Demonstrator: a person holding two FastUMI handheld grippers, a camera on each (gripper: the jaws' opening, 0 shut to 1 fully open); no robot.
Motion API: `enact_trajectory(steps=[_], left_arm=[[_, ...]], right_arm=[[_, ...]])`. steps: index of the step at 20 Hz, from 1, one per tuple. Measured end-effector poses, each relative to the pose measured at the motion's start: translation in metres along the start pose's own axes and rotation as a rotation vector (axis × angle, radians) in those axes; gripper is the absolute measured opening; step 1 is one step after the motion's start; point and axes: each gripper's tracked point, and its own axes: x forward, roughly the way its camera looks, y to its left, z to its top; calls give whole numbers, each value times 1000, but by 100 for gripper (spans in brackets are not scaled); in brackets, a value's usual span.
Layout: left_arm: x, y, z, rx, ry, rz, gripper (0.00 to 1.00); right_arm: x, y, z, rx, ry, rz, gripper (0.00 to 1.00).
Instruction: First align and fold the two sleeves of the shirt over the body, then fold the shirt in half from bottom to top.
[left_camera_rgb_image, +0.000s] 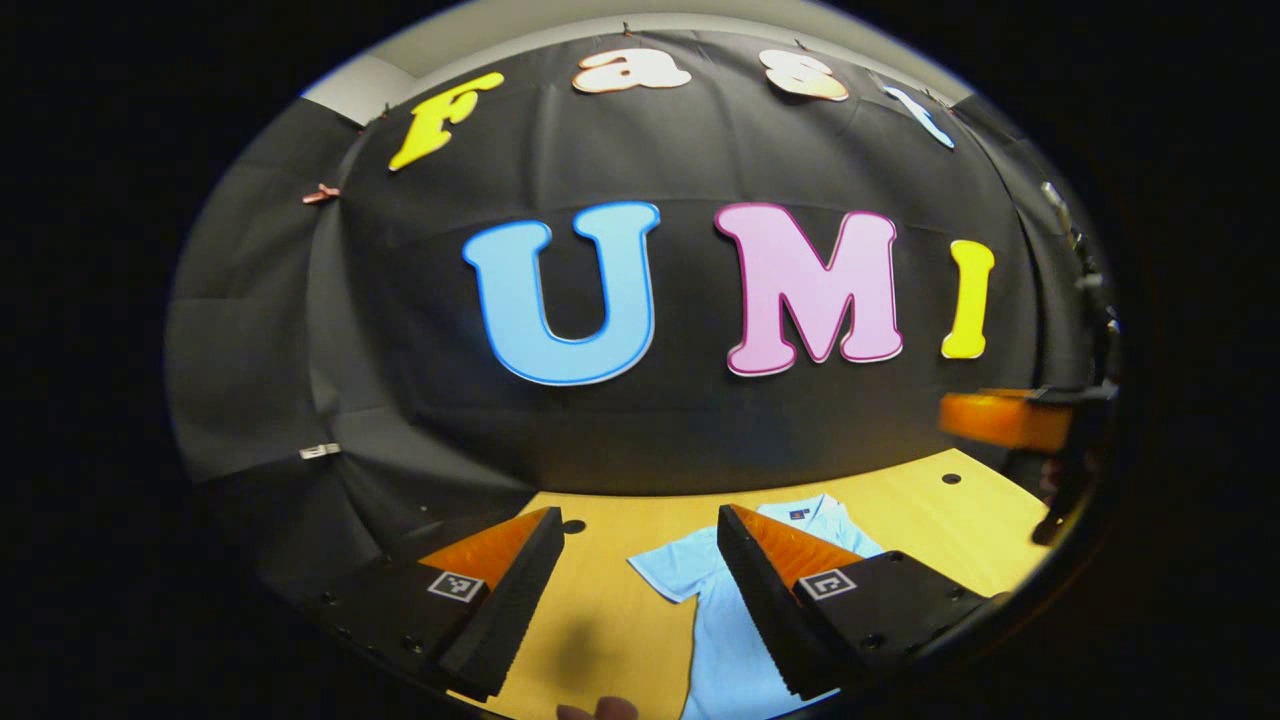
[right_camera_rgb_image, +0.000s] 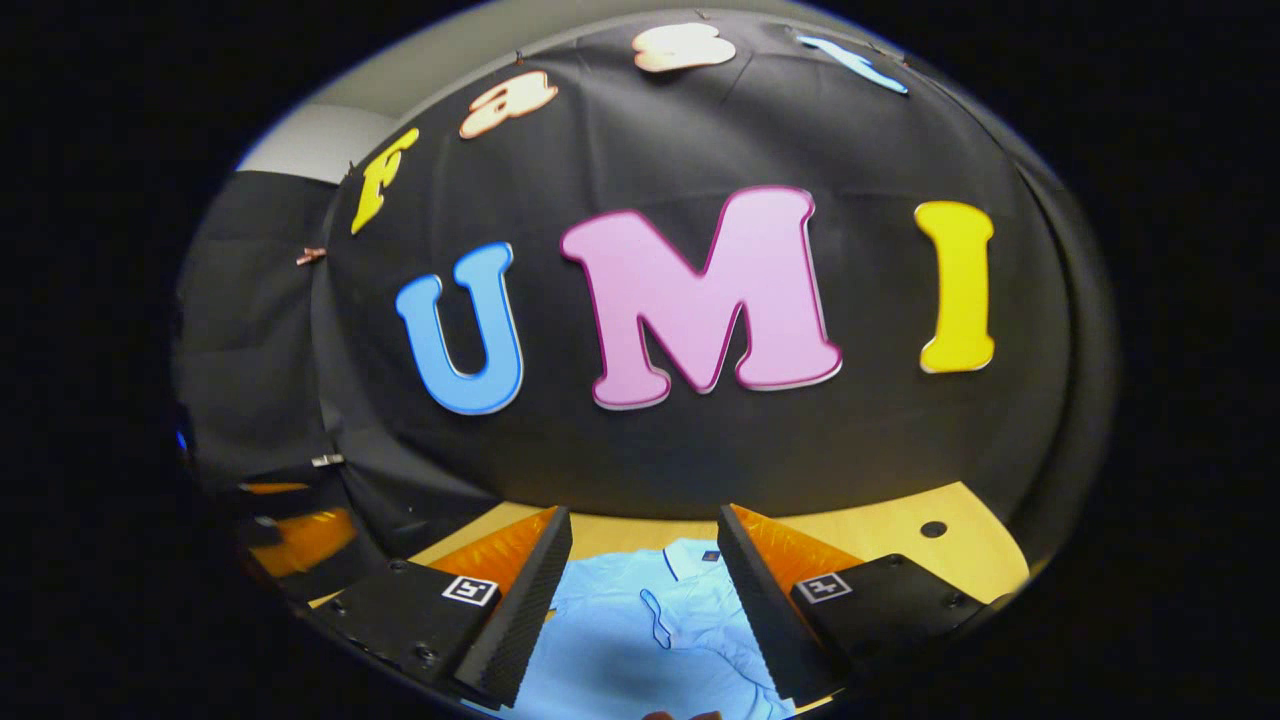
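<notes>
While both tongs hung above the surface (left_camera_rgb_image: 930, 510), the shirt (left_camera_rgb_image: 730, 650) lay flat on the wood, untouched, with its collar (left_camera_rgb_image: 815, 512) toward the booth wall.

Left tongs (left_camera_rgb_image: 640, 580): fingers spread wide, nothing between them. Relative to the shirt they sat off its one side: in the left gripper view one short sleeve (left_camera_rgb_image: 672, 572) showed spread out in the gap, bare wood beside it, and the far finger (left_camera_rgb_image: 760, 600) overlapped the shirt's body in the picture. No contact with the fabric could be made out.

Right tongs (right_camera_rgb_image: 640, 590): also spread wide, empty. In the right gripper view they were lined up over the shirt (right_camera_rgb_image: 640, 640) near its middle, with the collar (right_camera_rgb_image: 690, 560) and the buttoned opening below it showing between the fingers. Cloth looked smooth there, with slight wrinkles toward one side.

Beyond the shirt, small round holes (left_camera_rgb_image: 951, 479) showed in the surface near its far edge. At the edge of the left gripper view, off the shirt's far side, a blurred piece of the other tool (left_camera_rgb_image: 1010, 420) showed raised above the surface. A fingertip (left_camera_rgb_image: 600, 708) of the holding hand showed at the bottom of that view.
</notes>
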Motion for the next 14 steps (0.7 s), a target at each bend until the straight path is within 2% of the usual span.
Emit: enact_trajectory(steps=[3, 5, 7, 10, 14], left_arm=[[61, -10, -26, 14, 73, -14, 98], [105, -16, -54, -4, 152, -21, 98], [143, -24, -87, -59, 262, -26, 98], [194, -18, -142, -130, 417, 28, 99], [228, 3, -203, -176, 576, 129, 99]], right_arm=[[-51, -12, 38, -85, -61, -16, 95], [-76, -19, 44, -157, -85, -37, 96], [-106, -29, 44, -176, -81, -62, 96], [-136, -44, 42, -140, -65, -116, 96], [-153, -74, 35, -139, -37, -198, 95]])
